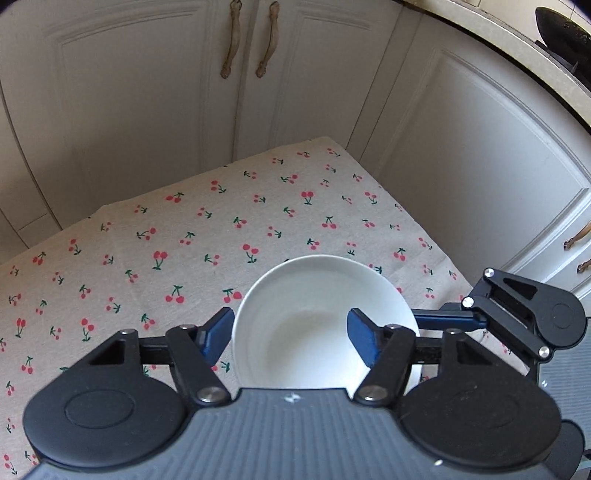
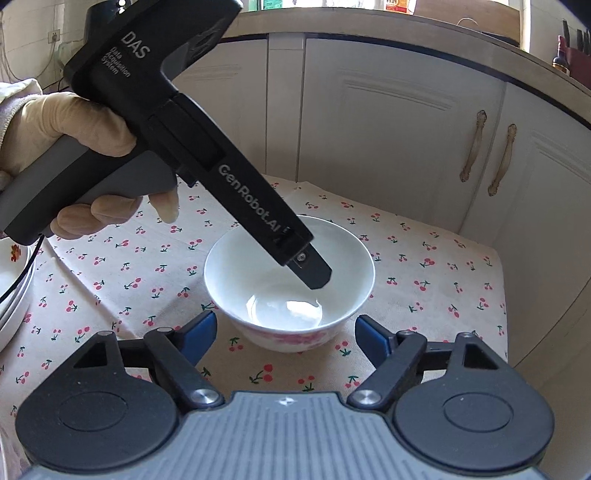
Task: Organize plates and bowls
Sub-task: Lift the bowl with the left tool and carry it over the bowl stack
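Note:
A white bowl (image 1: 306, 321) with a pink flower band on its outside (image 2: 240, 280) stands on the cherry-print tablecloth (image 1: 147, 240). My left gripper (image 1: 290, 315) straddles the bowl's wall and is shut on it. One blue pad rests against the outside of the rim and the other sits inside the bowl. In the right wrist view one of its fingers (image 2: 314, 271) reaches down into the bowl, and the other is hidden behind the gripper's body. My right gripper (image 2: 286, 319) is open, its blue pads flanking the bowl's near side without pressing it. One of its fingers (image 1: 447, 319) shows beside the bowl's right rim.
A gloved hand (image 2: 74, 122) holds the left gripper's handle. Stacked white plates (image 2: 11, 288) sit at the table's left edge. White cabinet doors (image 1: 240, 92) stand close behind the table, and the cloth's far edge (image 1: 332, 142) drops off before them. A counter holds a dark pan (image 1: 561, 29).

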A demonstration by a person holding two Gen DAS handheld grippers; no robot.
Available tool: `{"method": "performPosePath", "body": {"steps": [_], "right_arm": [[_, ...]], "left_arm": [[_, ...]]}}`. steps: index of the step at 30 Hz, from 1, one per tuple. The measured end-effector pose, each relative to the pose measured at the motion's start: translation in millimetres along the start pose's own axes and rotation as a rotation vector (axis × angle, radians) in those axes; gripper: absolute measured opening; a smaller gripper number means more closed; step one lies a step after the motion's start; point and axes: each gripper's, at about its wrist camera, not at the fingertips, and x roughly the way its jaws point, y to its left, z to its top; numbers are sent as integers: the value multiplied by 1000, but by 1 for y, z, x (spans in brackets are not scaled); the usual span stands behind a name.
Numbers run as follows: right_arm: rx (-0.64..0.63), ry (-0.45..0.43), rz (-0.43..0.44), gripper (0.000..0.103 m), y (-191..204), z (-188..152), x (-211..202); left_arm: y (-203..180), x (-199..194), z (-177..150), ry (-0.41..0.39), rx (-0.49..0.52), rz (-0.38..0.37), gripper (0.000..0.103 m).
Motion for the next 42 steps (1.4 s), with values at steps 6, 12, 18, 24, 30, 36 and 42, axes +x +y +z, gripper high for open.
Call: {"method": "performPosePath", "body": {"steps": [6,12,18,24,30,36,42], "right_arm": [[3,-3,-7,82,-2,2,3],[5,2,-20,82,-1,4,4],[-14,7,-34,82,4,5,3],[-12,10,-48,82,4,4,6],[-6,28,-48,83,5,6,3],[-9,27,-45,83,11,3,-10],[10,37,-37,83,24,-2,-32]], "left_arm": [[-1,1,-1,5,11,2,62],[-1,0,-2,8,15,6,62],[-2,0,-2,16,24,14,62],[-3,1,-2,17,25,19,63],[-7,-3,-3,20,23,8,63],[-17,-14,-12,14,32,-9,63],[-39,-40,-26,-6,56,-13,63]]}}
